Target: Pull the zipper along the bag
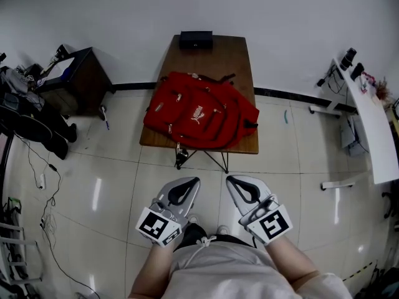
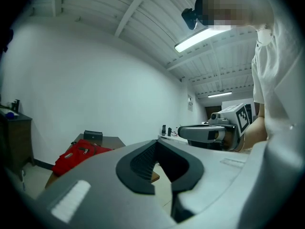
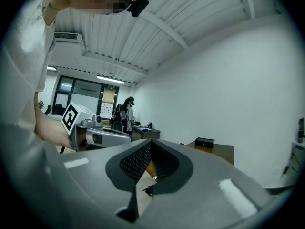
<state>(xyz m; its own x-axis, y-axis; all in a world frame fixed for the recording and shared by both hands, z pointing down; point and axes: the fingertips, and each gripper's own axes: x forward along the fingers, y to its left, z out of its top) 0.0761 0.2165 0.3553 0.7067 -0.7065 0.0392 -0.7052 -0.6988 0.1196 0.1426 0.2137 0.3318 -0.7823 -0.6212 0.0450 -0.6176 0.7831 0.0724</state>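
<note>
A red backpack (image 1: 199, 111) lies flat across a brown wooden table (image 1: 234, 58) ahead of me; it fills the table's near half and hangs a little over the left edge. My left gripper (image 1: 193, 180) and right gripper (image 1: 232, 179) are held side by side close to my body, above the floor and well short of the table. Both are shut with nothing between the jaws. In the left gripper view the backpack (image 2: 78, 154) shows small at lower left, beyond the left gripper (image 2: 156, 142). In the right gripper view the right gripper (image 3: 150, 142) points toward the table (image 3: 219, 150).
A black box (image 1: 196, 40) sits at the table's far end by the wall. A dark cabinet (image 1: 81, 80) and clutter stand at left, with cables (image 1: 50, 185) on the floor. A white desk (image 1: 371, 123) stands at right. A person (image 3: 127, 113) stands far off.
</note>
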